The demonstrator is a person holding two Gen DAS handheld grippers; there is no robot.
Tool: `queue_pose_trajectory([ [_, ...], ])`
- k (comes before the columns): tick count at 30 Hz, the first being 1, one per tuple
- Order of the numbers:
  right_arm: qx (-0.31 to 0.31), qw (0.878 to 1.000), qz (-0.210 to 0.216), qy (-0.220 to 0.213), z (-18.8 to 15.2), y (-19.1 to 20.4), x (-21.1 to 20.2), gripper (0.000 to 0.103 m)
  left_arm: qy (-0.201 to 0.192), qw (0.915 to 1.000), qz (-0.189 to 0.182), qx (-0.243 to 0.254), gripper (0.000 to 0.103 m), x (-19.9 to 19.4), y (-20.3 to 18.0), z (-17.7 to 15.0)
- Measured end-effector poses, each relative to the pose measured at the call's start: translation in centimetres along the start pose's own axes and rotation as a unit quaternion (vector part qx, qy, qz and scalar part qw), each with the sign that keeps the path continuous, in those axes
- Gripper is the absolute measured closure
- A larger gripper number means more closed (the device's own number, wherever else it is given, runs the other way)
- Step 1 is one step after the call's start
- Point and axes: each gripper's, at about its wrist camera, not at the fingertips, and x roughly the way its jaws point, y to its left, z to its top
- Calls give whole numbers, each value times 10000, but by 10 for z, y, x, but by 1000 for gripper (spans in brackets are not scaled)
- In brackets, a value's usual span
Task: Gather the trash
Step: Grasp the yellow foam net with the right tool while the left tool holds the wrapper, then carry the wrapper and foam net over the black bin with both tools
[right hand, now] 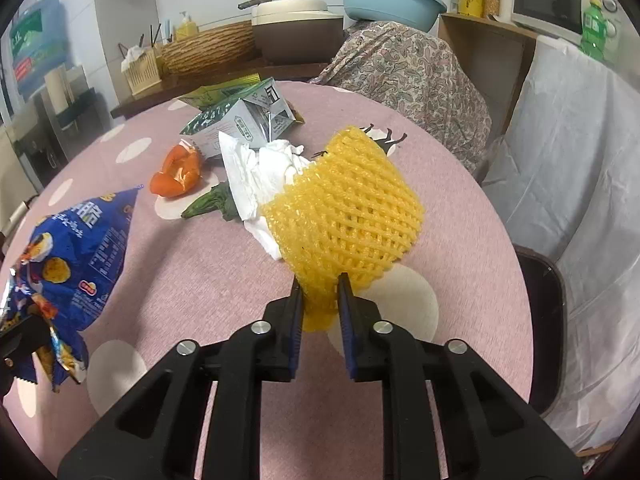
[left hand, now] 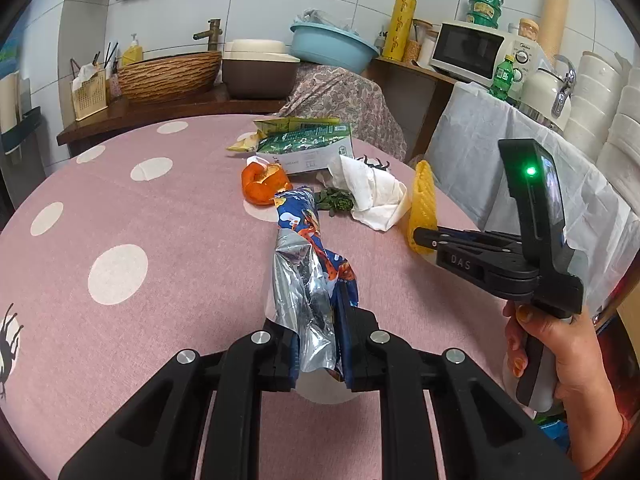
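Observation:
My left gripper (left hand: 318, 320) is shut on a blue and silver snack bag (left hand: 308, 264), which stretches away over the pink dotted table (left hand: 160, 220); the same snack bag (right hand: 76, 248) shows at the left of the right wrist view. My right gripper (right hand: 320, 300) is shut on the near end of a yellow foam fruit net (right hand: 344, 216), seen edge-on as the yellow foam net (left hand: 422, 208) in the left wrist view. Beyond lie a crumpled white tissue (right hand: 256, 176), an orange peel (right hand: 178, 172), a green leaf scrap (right hand: 208, 204) and a flattened green carton (right hand: 240, 120).
A hand (left hand: 560, 344) holds the right gripper's handle at the table's right edge. A chair draped in patterned cloth (right hand: 408, 72) and one under white cloth (right hand: 568, 152) stand past the table. A counter with a woven basket (left hand: 168, 76) and a blue basin (left hand: 332, 46) runs behind.

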Motion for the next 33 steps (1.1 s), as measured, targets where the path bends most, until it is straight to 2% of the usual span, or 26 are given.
queue_pose_trajectory([
  [9, 273, 9967, 609, -456, -21, -14, -46, 89, 31, 9998, -182, -17, 87, -4, -4, -4],
  [15, 471, 9938, 720, -709, -47, -36, -85, 89, 22, 9987, -453, 229, 87, -5, -31, -4],
  [20, 659, 9922, 528, -921, -74, -59, -117, 89, 45, 9952, -805, 560, 87, -3, -70, -3],
  [26, 811, 9894, -35, -1201, -105, -90, -151, 89, 124, 9878, -1190, 998, 87, 8, -118, -2],
  [33, 1153, 9854, -354, -1206, -129, -137, -161, 89, 258, 9765, -1515, 1513, 87, 28, -176, 3],
])
